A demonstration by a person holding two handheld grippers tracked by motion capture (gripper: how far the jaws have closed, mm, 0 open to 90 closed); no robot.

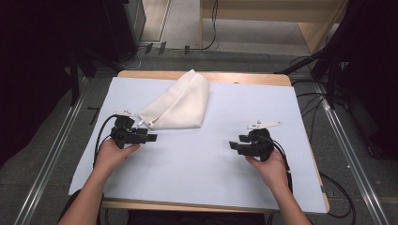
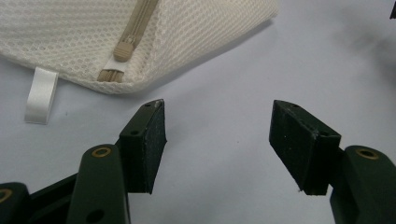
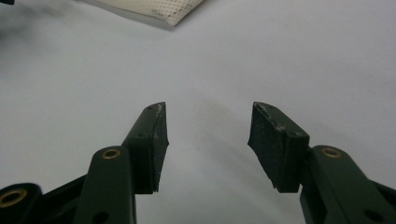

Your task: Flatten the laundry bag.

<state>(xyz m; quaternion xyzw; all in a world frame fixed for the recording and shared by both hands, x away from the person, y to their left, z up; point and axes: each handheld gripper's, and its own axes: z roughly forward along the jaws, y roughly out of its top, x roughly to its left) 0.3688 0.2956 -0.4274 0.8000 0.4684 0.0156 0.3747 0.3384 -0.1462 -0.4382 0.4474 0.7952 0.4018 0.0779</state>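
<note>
Overhead, a cream mesh bag lies flat on the far left part of the white table. Its near corner sits just beside the left gripper, without touching. The right gripper rests well apart from the bag, on bare table. From this height the jaws of both are too small to judge.

Seen from the left gripper, the jaws stand wide with nothing between them. The bag lies just ahead and to the left, its tan zipper closed, the pull near the corner and a white ribbon loop beside it. What the bag holds cannot be made out.

Seen from the right gripper, the jaws are wide and empty, and a corner of the bag lies far ahead, cut off by the top edge.
</note>
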